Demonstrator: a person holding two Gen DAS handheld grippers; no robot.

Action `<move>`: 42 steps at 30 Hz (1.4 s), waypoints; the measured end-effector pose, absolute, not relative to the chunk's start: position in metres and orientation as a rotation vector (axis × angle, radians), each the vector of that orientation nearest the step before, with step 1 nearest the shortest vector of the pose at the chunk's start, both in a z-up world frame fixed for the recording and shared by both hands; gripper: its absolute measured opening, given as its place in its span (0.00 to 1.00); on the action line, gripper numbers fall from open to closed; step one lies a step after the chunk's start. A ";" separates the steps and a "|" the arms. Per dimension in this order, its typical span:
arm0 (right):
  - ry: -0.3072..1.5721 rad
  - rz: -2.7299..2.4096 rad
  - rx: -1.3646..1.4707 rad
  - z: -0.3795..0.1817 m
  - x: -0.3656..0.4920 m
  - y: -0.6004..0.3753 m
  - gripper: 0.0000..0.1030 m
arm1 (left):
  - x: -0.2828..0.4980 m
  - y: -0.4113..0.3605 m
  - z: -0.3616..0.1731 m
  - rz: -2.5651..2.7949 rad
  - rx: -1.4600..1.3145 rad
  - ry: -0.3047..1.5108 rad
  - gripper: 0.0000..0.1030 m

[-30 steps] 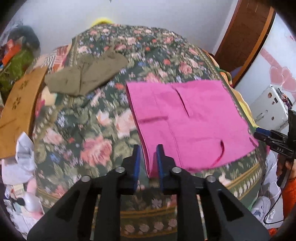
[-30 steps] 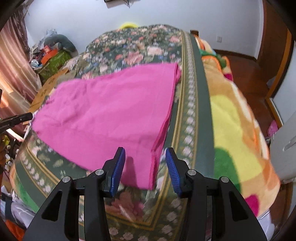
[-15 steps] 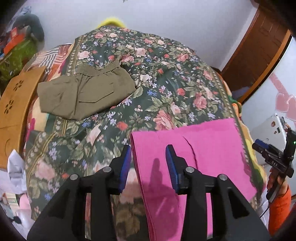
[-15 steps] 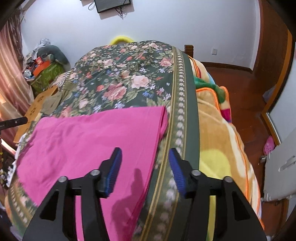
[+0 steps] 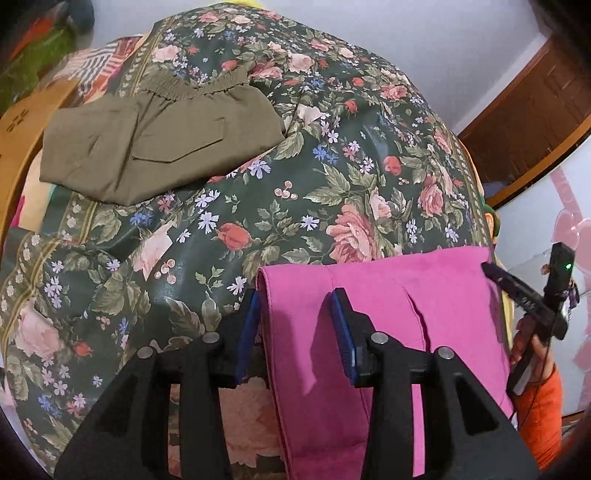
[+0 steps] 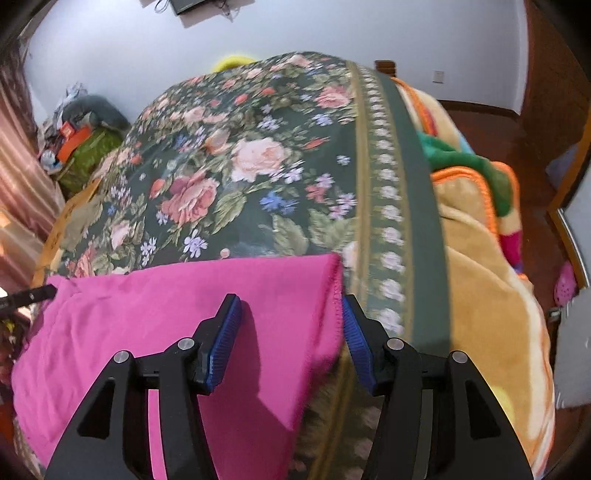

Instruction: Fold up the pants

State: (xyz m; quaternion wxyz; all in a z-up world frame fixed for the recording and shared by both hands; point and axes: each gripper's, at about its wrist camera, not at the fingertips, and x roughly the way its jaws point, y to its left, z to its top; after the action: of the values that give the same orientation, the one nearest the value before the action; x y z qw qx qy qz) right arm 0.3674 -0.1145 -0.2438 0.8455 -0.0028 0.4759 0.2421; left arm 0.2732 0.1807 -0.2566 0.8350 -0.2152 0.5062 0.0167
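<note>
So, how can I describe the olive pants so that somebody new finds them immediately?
Start from the bed with the dark floral cover. The olive pants lie folded at its far left side. Unlike the pink pants by the grippers, they are dull green with a gathered elastic waistband.

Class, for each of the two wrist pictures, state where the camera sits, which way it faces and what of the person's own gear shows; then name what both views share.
Left wrist: rides the left gripper, facing across the floral bedspread toward the folded olive-green pants; its open blue-padded fingers and the right gripper show.
Right wrist: rides the right gripper, facing up the bed toward the white wall; its open fingers show.
Shared: folded magenta pants, bedspread.
</note>
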 end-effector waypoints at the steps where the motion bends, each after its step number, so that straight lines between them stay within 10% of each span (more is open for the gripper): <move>1: 0.994 0.518 -0.023 -0.244 0.366 -0.110 0.49 | 0.273 0.182 -0.257 0.033 -0.464 1.070 0.37; 7: 0.931 0.520 -0.112 -0.244 0.361 -0.096 0.08 | 0.269 0.180 -0.253 0.053 -0.381 1.046 0.03; 19: 0.926 0.425 -0.221 -0.247 0.369 -0.103 0.04 | 0.264 0.169 -0.258 0.138 -0.224 1.053 0.08; 22: 0.938 0.415 -0.239 -0.235 0.365 -0.105 0.14 | 0.261 0.166 -0.247 0.144 -0.173 1.055 0.11; 26: 0.917 0.431 -0.235 -0.207 0.349 -0.108 0.57 | 0.255 0.161 -0.223 0.128 -0.130 1.024 0.13; 32: 0.865 0.551 -0.209 -0.169 0.320 -0.085 0.80 | 0.256 0.140 -0.184 0.093 -0.103 0.926 0.67; 42: 1.017 0.652 -0.219 -0.212 0.311 -0.024 0.80 | 0.294 0.094 -0.221 -0.046 -0.083 1.049 0.73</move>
State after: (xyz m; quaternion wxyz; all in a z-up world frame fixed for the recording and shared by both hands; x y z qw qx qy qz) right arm 0.3107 -0.0236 -0.2117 0.8174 -0.1027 0.4773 0.3058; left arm 0.2944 0.0937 -0.2208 0.8646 -0.0397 0.5004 -0.0218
